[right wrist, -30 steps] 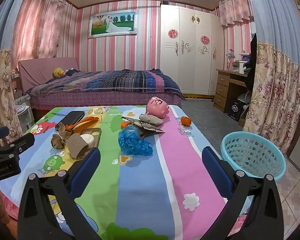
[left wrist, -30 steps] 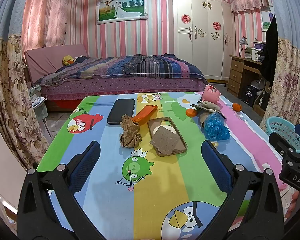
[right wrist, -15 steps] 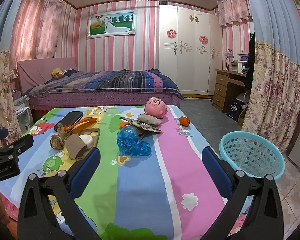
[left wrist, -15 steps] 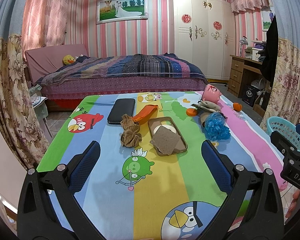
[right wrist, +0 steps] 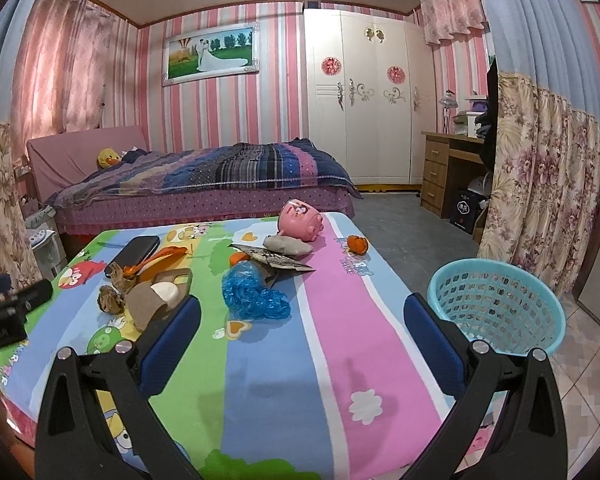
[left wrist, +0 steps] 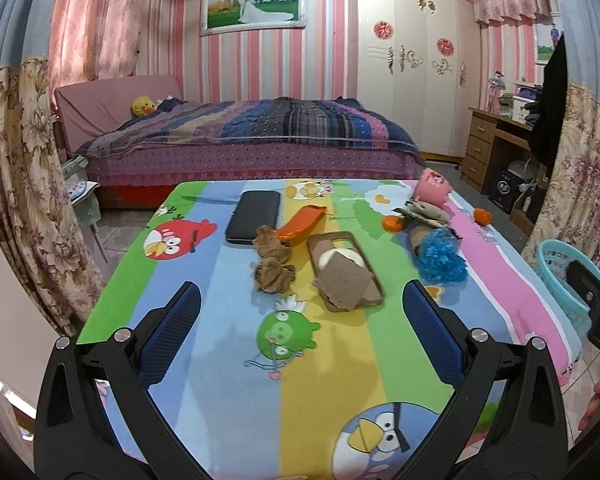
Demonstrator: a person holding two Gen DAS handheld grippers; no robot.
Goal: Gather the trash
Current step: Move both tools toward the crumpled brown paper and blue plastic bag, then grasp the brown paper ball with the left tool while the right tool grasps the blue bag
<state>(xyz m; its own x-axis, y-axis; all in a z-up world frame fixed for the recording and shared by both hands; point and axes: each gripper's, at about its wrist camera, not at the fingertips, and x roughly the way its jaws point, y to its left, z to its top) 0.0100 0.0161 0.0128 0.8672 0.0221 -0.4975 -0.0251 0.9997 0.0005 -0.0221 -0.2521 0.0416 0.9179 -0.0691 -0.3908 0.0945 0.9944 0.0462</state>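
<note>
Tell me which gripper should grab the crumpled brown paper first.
Left. The left gripper is open with the crumpled brown paper straight ahead between its fingers. From the right gripper, also open, that paper sits far off to the left, while the basket is on its right.

Black gripper [left wrist: 296, 330] frames, blue pads [left wrist: 168, 332], silver screws

A black phone [left wrist: 253, 217] lies beside a brown phone case [left wrist: 344, 270]. A pink piggy bank [right wrist: 301, 220] sits tipped near the far edge of the table [right wrist: 332, 344].
</note>
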